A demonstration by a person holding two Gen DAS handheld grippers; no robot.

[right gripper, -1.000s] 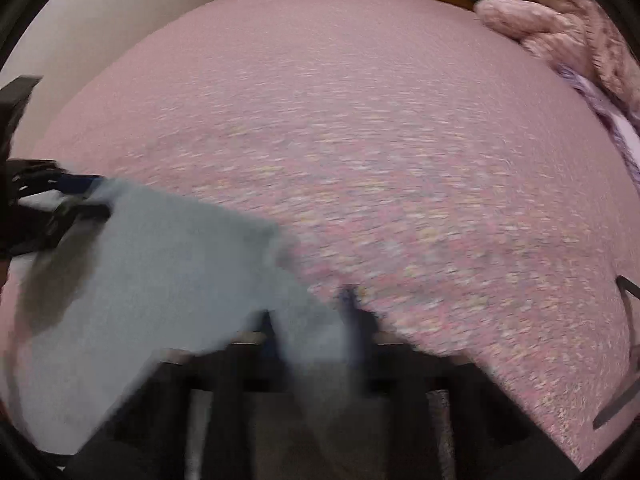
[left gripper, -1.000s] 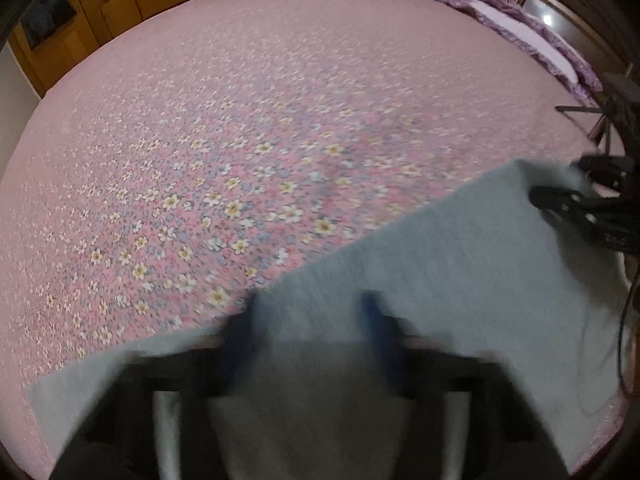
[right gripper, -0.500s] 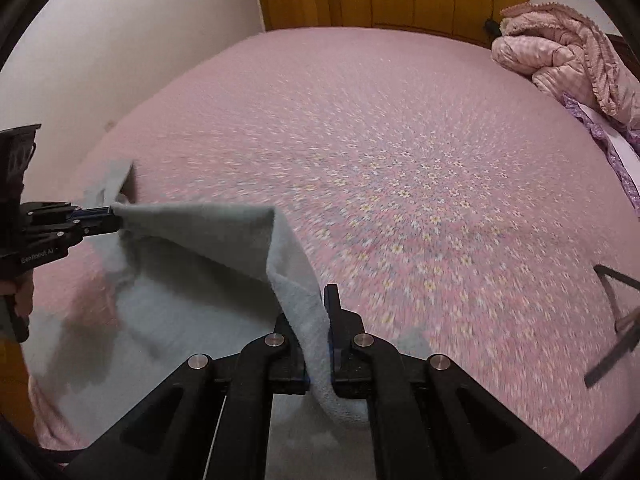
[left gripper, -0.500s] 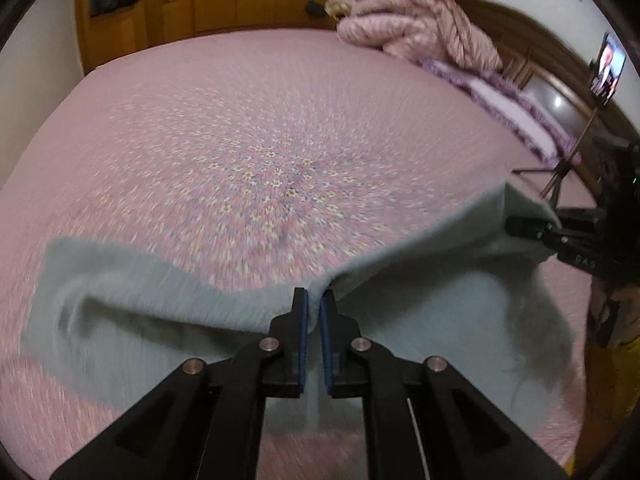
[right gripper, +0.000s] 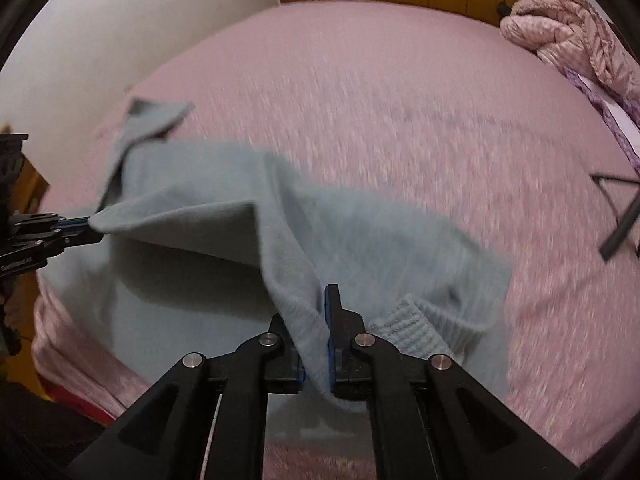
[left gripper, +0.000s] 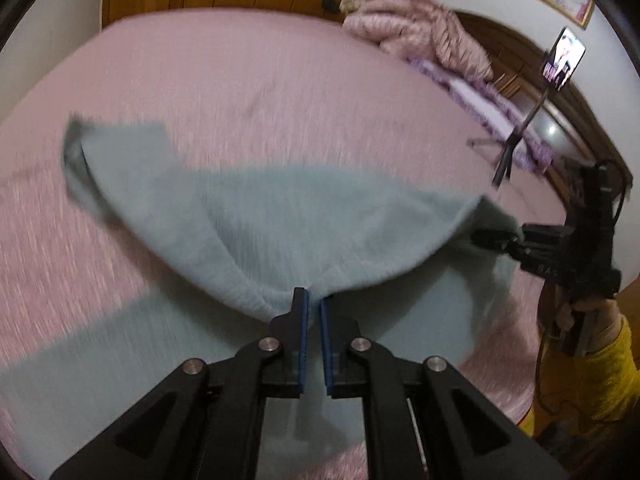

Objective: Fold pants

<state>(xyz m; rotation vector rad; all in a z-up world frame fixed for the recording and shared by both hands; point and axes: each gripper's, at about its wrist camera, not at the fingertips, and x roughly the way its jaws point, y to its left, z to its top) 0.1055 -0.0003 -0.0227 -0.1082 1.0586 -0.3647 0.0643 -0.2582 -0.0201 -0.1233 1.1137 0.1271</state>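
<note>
- No container shows in either view; a pink bed (left gripper: 248,92) fills most of both frames and carries everything.
- Pale grey-green pants (left gripper: 280,220) hang between the two grippers, sagging across the middle of each frame, with more cloth lying on the bed at the bottom.
- The left gripper (left gripper: 312,308), at bottom centre of the left view, has its jaws nearly together, pinching a fold of the pants at the tips.
- The right gripper (right gripper: 322,320), at bottom centre of the right view, has its jaws pressed on a thick fold that drapes over the left jaw and hides it; a ribbed cuff (right gripper: 404,328) lies just to its right.
- A pink quilt (right gripper: 568,36) is bunched at the upper right.
- Both frames are motion-blurred, so the bedcover pattern cannot be made out.
</note>
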